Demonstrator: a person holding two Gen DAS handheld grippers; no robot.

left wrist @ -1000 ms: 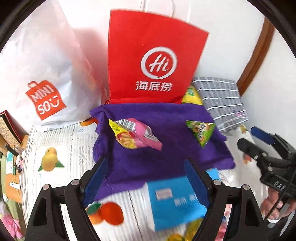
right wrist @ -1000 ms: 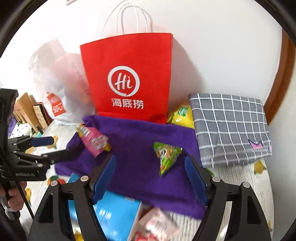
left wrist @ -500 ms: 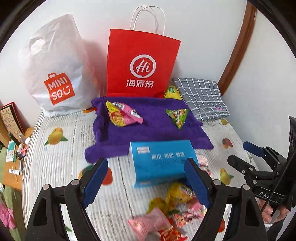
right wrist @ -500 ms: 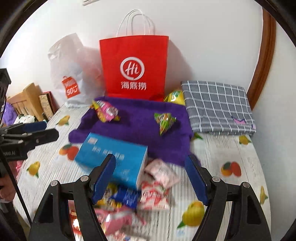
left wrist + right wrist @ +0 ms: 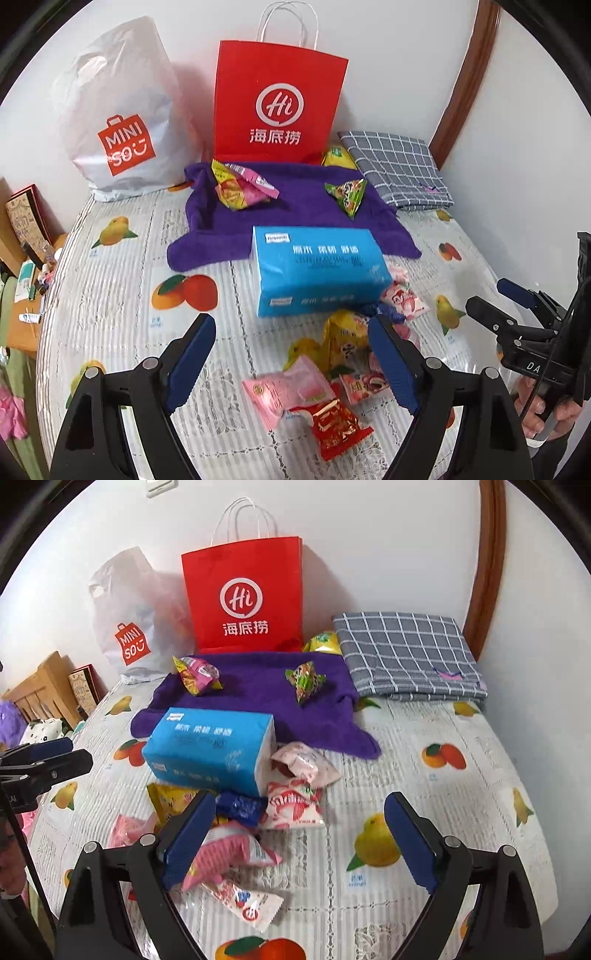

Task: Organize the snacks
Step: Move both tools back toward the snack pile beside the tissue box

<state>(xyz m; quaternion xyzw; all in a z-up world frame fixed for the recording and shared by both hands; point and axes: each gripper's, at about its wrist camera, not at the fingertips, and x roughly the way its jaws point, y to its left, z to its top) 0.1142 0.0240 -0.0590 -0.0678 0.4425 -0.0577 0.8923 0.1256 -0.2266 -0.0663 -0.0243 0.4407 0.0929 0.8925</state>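
Note:
A purple towel (image 5: 295,218) lies at the back of the table with a pink-yellow snack pack (image 5: 240,186) and a green triangular pack (image 5: 347,195) on it. They also show in the right wrist view: the towel (image 5: 258,698), the pink-yellow pack (image 5: 197,675) and the green pack (image 5: 304,681). A pile of loose snack packs (image 5: 332,376) lies in front of a blue tissue box (image 5: 317,269). My left gripper (image 5: 291,365) is open and empty above the pile. My right gripper (image 5: 299,838) is open and empty, just right of the pile (image 5: 236,830).
A red paper bag (image 5: 277,103) and a white MINISO bag (image 5: 122,122) stand against the wall. A grey checked cloth (image 5: 399,170) lies folded at the back right, with a yellow pack (image 5: 338,157) beside it. The table has a fruit-print cover (image 5: 424,794).
Both grippers have pulled back from the purple towel toward the near side. The blue box and the snack pile have come into view. Both grippers stay open and empty.

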